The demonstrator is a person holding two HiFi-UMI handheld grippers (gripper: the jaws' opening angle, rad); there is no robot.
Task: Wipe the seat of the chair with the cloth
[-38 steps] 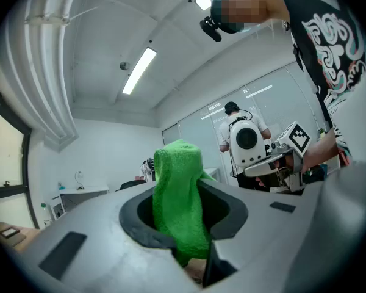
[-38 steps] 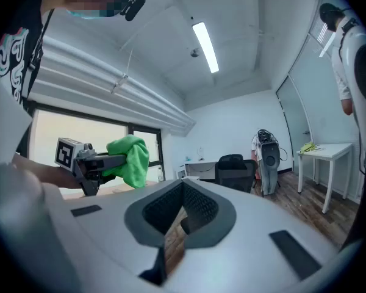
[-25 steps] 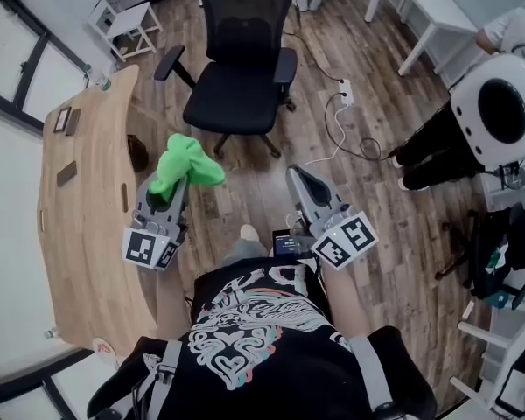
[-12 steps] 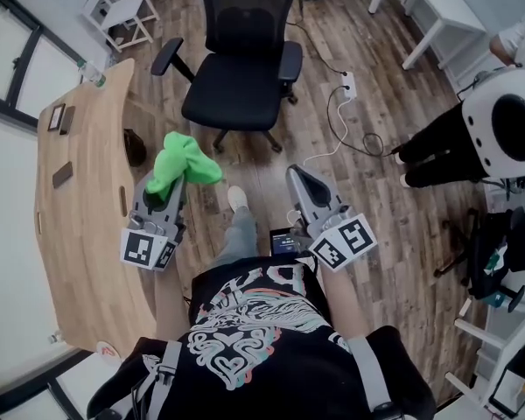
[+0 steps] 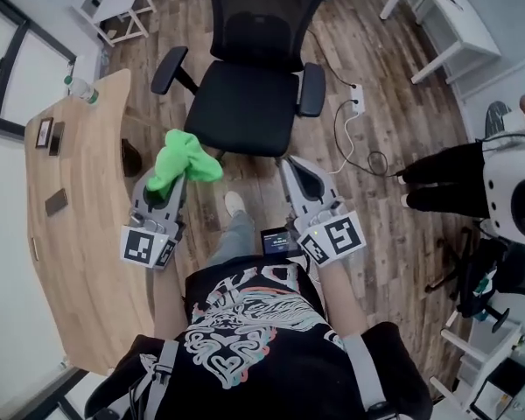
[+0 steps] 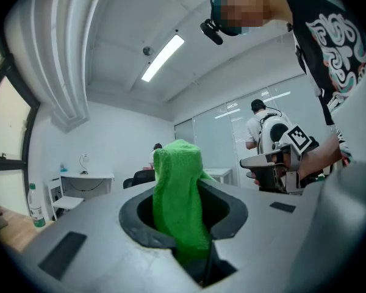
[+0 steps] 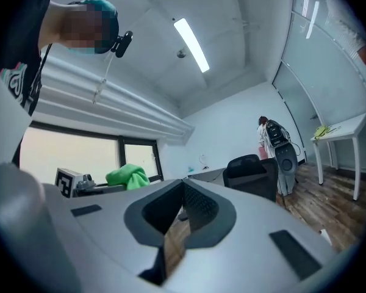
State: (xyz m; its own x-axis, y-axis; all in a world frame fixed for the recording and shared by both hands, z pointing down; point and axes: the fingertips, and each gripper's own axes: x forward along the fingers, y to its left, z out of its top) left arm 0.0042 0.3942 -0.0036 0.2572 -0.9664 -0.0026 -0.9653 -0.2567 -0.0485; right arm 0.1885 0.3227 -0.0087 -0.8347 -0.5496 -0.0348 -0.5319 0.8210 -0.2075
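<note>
A black mesh office chair stands on the wood floor ahead, its seat [image 5: 245, 108] bare. My left gripper [image 5: 177, 175] is shut on a bright green cloth [image 5: 184, 158], which bunches up out of the jaws just short of the seat's front left corner. In the left gripper view the cloth [image 6: 178, 194] is pinched between the jaws and fills the middle. My right gripper [image 5: 290, 166] hovers near the seat's front right edge, shut and holding nothing. In the right gripper view its tips [image 7: 183, 185] meet, with the chair [image 7: 250, 173] and the cloth [image 7: 127, 176] beyond.
A curved wooden desk [image 5: 79, 199] runs along the left, with a bottle [image 5: 80, 86] and small items on it. A power strip with cables [image 5: 357, 99] lies right of the chair. A person with a white backpack [image 5: 507, 191] stands at the right. A white table [image 5: 446, 16] is at the far right.
I have stepped toward the chair, so it is nearer and larger in the head view. Both grippers keep the same pose, the cloth still held in the left.
</note>
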